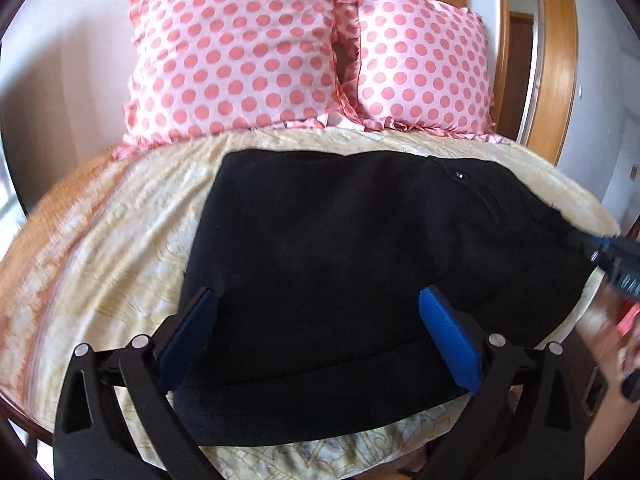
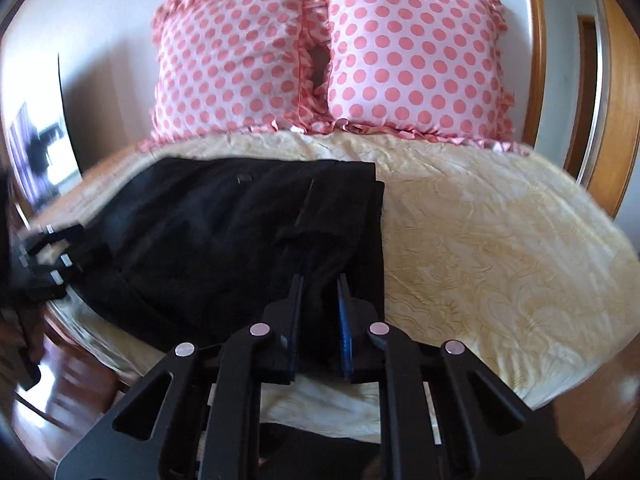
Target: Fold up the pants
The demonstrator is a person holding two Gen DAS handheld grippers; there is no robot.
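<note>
While the left gripper (image 1: pixel 320 312) gapes wide over the black pants (image 1: pixel 360 260), the right gripper (image 2: pixel 320 292) pinches their edge on the bed (image 2: pixel 500 240).

Black pants (image 1: pixel 360 260) on yellowish bedspread (image 1: pixel 132 240), left gripper (image 1: pixel 320 328) wide over them, perhaps touching

The left gripper (image 1: pixel 320 312) is angled downward with its blue-padded fingers (image 1: pixel 448 336) spread wide, gripping nothing. The right gripper (image 2: pixel 320 296), also tilted downward, has its jaws drawn close together, pinching a fold of black cloth between the pads.
</note>
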